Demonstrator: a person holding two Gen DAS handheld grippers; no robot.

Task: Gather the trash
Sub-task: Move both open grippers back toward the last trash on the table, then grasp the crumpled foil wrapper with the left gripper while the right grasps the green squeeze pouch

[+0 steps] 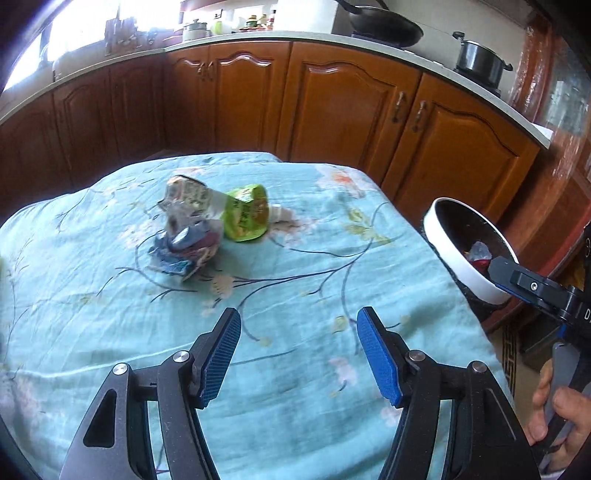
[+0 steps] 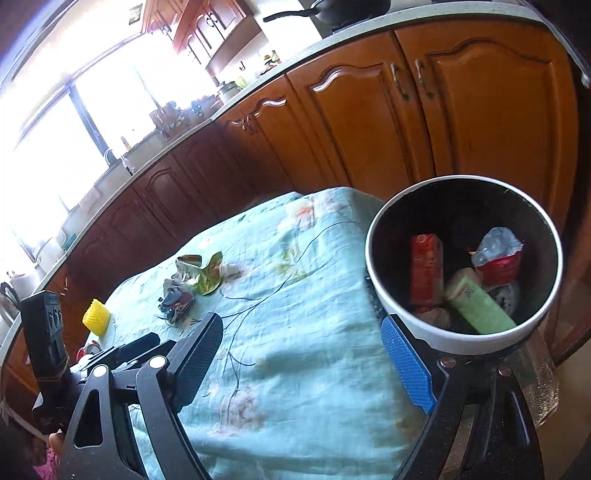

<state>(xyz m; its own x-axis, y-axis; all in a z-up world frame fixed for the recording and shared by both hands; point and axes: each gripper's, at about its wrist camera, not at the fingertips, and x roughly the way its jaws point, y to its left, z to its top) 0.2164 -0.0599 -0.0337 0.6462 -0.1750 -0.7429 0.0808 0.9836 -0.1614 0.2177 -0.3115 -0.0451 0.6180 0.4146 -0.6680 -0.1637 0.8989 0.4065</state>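
Note:
A heap of crumpled wrappers (image 1: 184,236) lies with a green pouch (image 1: 247,218) on the pale blue flowered tablecloth (image 1: 295,369). My left gripper (image 1: 299,317) hovers short of the heap, open and empty. At the table's right edge stands a white-rimmed bin (image 2: 388,295) holding a red carton (image 2: 426,266), a green tube (image 2: 480,306) and a blue-and-red bag (image 2: 498,254). My right gripper (image 2: 303,328) is open and empty, its right finger beside the bin. The right wrist view shows the wrappers (image 2: 177,295) and pouch (image 2: 208,275) further back.
A yellow bumpy object (image 2: 96,316) sits at the table's far left. Brown kitchen cabinets (image 1: 332,110) under a pale counter run behind the table, with a wok (image 1: 384,26) and a pot (image 1: 480,62) on top. A hand (image 1: 554,413) grips the right gripper's handle.

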